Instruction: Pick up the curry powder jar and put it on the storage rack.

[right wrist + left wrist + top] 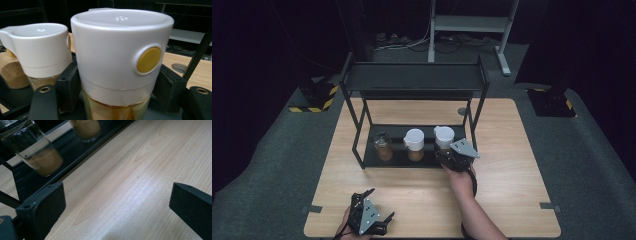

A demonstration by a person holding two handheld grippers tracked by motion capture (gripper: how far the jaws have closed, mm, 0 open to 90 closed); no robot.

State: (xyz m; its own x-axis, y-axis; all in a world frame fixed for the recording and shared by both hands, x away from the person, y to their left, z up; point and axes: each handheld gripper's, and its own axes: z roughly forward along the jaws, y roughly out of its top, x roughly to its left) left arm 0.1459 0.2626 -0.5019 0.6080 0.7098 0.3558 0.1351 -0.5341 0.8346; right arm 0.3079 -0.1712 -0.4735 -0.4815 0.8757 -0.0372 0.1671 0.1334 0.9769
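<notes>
High view: the right gripper (451,154) meets the rightmost jar (444,136) on the rack (412,77)'s lower shelf. Left gripper view: the left gripper (117,202) is open over tabletop (140,170) before the rack. Right gripper view: jaws clasp that jar.

The table (512,165) is pale wood-grain laminate, smooth with a soft sheen. On it the rack (412,77) looks like matt black metal. The jar (120,62) on the rack's right has a smooth white plastic cap with a glossy yellow button (149,60) over clear glass. The left jar (35,147) is glossy clear glass holding a grainy brown powder. The right gripper (447,150) has matt black jaws.
</notes>
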